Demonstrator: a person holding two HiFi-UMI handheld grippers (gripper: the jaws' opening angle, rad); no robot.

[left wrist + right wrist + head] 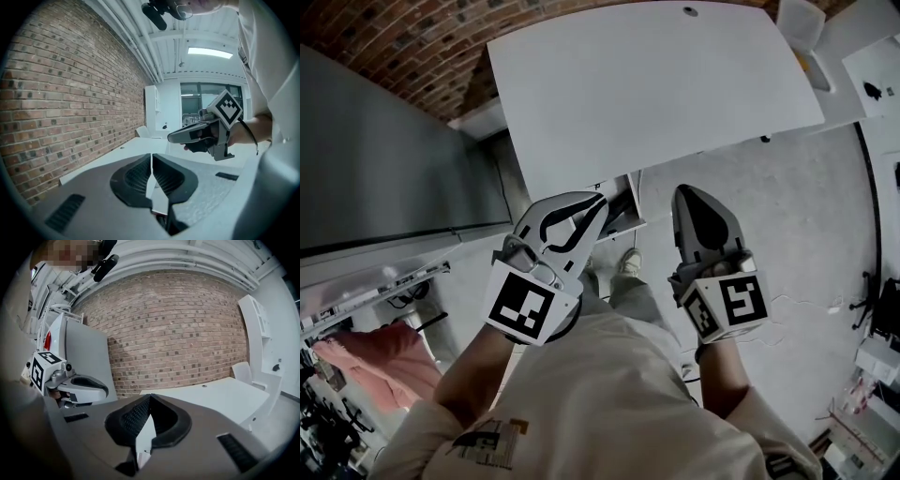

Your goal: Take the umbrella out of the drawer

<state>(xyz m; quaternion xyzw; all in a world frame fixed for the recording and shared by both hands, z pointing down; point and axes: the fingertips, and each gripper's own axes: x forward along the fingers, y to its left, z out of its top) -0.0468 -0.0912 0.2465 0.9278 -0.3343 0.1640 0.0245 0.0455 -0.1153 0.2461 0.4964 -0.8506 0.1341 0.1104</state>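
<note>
2 grippers: left gripper (598, 201), right gripper (684, 193). 2 marker cubes, one per gripper: left cube (523, 309), right cube (733, 305). 1 person (609, 403). 1 shoe (629, 262) clear, a second beside it too small to tell. 1 white table (656, 84), far middle, with 1 round hole (690, 11). 1 white chair (799, 22), far right. 1 brick wall (384, 37), far left. 1 grey panel (384, 159), left. 1 pink cloth (370, 361), near left. 1 tall white shelf (262, 324). 1 ceiling light (210, 52)
</note>
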